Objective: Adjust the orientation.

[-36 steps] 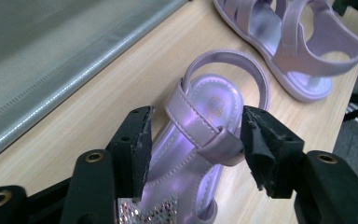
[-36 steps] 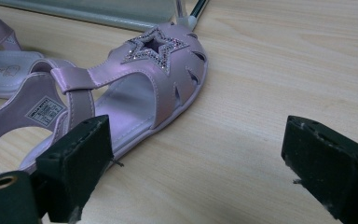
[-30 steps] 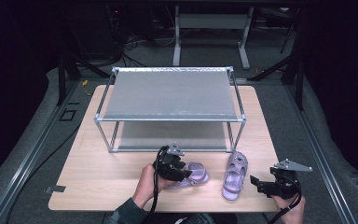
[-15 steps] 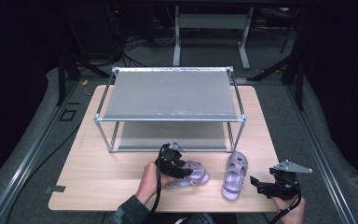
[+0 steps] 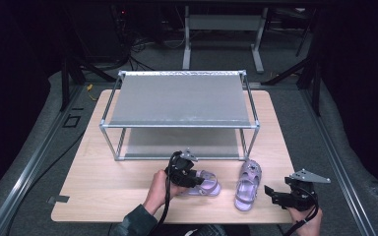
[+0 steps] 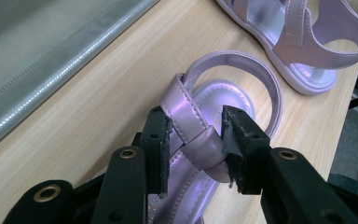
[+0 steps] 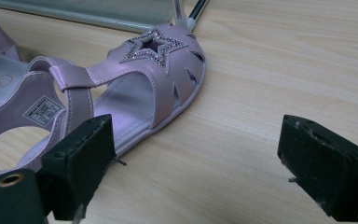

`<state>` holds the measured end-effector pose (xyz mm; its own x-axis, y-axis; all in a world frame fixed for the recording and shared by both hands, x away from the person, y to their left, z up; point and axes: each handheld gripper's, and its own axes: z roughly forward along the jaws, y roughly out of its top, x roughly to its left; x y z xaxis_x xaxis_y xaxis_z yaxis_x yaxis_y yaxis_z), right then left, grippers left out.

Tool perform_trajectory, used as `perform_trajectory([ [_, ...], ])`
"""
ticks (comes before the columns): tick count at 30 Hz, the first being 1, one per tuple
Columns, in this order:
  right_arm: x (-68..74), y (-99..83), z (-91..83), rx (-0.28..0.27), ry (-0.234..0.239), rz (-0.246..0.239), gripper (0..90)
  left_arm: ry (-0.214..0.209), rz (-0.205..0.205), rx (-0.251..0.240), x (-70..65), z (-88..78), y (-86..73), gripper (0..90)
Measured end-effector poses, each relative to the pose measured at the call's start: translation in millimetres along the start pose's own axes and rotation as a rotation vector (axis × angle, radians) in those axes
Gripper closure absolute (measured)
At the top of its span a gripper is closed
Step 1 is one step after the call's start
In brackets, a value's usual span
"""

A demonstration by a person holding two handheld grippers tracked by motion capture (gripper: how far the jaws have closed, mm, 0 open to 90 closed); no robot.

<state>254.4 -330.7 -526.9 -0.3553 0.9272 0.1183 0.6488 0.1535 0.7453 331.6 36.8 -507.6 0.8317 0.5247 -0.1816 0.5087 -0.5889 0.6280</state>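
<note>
With jaws just closing narrowly, left gripper [image 6: 193, 140] pinching the crossed strap of a shiny lilac child's sandal [image 6: 223, 93] lying on the pale wooden table [image 6: 98, 98]. Just beyond it, a matching lilac sandal with a glittery star [image 7: 156, 46]. Beside that sandal, right gripper [image 7: 196, 158] spread wide over bare wood, gripping nothing.
</note>
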Motion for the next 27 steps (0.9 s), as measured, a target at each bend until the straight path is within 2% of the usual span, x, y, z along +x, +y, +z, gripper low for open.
perform_trajectory([
  [3,-1.1,-0.6,-1.8,-0.010,-0.001,0.002,10.4,0.026,0.049,0.015,-5.3,-6.7,1.4,64.1],
  [10,-3.9,-0.8,-5.5,-0.016,-0.005,0.010,10.5,0.038,0.137,0.056,-5.5,-18.1,3.8,64.8],
  [11,-3.6,-1.0,-5.2,-0.017,-0.003,0.014,10.4,0.044,0.160,0.063,-5.7,-19.5,4.4,65.1],
  [12,-3.4,-1.0,-5.1,-0.020,-0.006,0.013,10.4,0.041,0.187,0.083,-5.3,-20.8,5.0,65.2],
  [15,-3.3,-1.3,-5.0,-0.017,-0.005,0.013,10.4,0.029,0.229,0.107,-5.0,-23.5,6.1,65.5],
  [17,-3.1,-1.6,-4.7,-0.019,-0.004,0.012,10.4,0.016,0.234,0.099,-4.9,-22.9,4.2,65.5],
  [19,-1.8,-1.6,-3.9,-0.015,0.005,0.011,10.3,-0.019,0.209,0.075,-6.7,-17.3,-1.0,63.6],
  [20,-1.4,-1.6,-3.6,-0.014,0.001,0.009,10.3,-0.018,0.199,0.058,-8.4,-14.4,-3.6,62.8],
  [21,-1.4,-1.6,-3.6,-0.014,0.001,0.009,10.3,-0.003,0.177,0.034,-8.8,-13.2,-5.7,62.8],
  [22,-0.7,-1.1,-3.4,-0.014,0.000,0.009,10.3,-0.013,0.130,0.004,-7.7,-11.3,-8.0,56.1],
  [23,-0.7,-1.1,-3.4,-0.014,0.000,0.009,10.3,-0.031,0.100,-0.010,-6.4,-8.9,-10.0,56.1],
  [25,-1.1,-0.4,-3.5,-0.016,0.001,0.010,10.3,-0.020,0.059,-0.040,-5.4,-5.0,-12.6,53.0],
  [26,-1.4,0.0,-4.0,-0.009,0.003,0.008,10.3,-0.016,0.052,-0.041,-5.5,-3.1,-12.7,52.2],
  [27,-1.3,0.4,-3.5,-0.017,0.001,0.007,10.4,-0.002,0.051,-0.041,-5.7,-1.4,-12.3,55.5],
])
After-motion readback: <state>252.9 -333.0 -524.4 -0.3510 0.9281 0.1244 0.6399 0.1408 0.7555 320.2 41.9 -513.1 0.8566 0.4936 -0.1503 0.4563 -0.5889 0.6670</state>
